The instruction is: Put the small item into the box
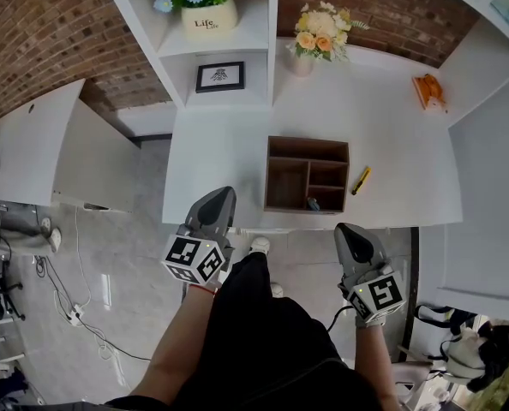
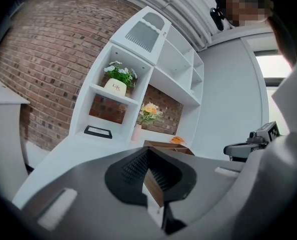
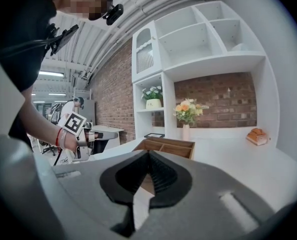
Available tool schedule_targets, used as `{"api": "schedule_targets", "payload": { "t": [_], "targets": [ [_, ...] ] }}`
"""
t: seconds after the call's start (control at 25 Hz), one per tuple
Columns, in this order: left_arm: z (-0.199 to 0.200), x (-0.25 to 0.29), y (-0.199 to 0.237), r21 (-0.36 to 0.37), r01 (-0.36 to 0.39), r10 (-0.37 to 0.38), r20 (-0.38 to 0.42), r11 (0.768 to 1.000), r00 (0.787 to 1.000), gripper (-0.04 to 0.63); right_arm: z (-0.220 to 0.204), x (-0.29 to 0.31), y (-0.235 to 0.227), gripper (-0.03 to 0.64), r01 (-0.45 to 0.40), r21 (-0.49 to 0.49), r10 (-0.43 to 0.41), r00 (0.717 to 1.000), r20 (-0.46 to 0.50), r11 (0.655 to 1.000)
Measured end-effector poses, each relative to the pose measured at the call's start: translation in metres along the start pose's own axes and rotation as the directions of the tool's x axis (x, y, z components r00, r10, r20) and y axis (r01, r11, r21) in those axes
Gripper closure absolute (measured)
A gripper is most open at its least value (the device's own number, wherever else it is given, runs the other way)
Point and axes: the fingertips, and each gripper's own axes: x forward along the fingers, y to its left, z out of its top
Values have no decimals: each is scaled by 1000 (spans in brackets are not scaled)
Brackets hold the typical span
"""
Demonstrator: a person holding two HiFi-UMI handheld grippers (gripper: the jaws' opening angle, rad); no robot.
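A brown wooden box (image 1: 306, 174) with several compartments sits near the front edge of the white desk (image 1: 392, 135). A small dark item (image 1: 313, 203) lies in its front right compartment. A small yellow item (image 1: 360, 180) lies on the desk just right of the box. My left gripper (image 1: 213, 212) hangs in front of the desk edge, left of the box, shut and holding nothing. My right gripper (image 1: 355, 242) is lower, off the desk's front edge below the yellow item, also shut and holding nothing. The box (image 2: 163, 145) shows beyond the left gripper (image 2: 147, 151), and the box (image 3: 166, 145) again beyond the right gripper (image 3: 148, 154).
A vase of flowers (image 1: 320, 37) and an orange object (image 1: 429, 90) stand at the back of the desk. White shelves hold a flower pot (image 1: 205, 7) and a picture frame (image 1: 219, 76). A white cabinet (image 1: 49, 152) stands at left. Cables (image 1: 74, 306) lie on the floor.
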Motion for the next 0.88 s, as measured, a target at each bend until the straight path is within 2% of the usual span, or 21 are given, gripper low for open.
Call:
{"api": "schedule_targets", "payload": {
  "t": [0.28, 0.88],
  "targets": [
    [8, -15, -6, 6, -4, 4, 26, 1000, 1000, 592, 9, -14, -10, 615, 49, 2, -49, 998, 39, 999],
    [22, -44, -16, 24, -9, 7, 73, 1000, 997, 592, 27, -37, -7, 615, 84, -1, -83, 991, 108, 996]
  ]
}}
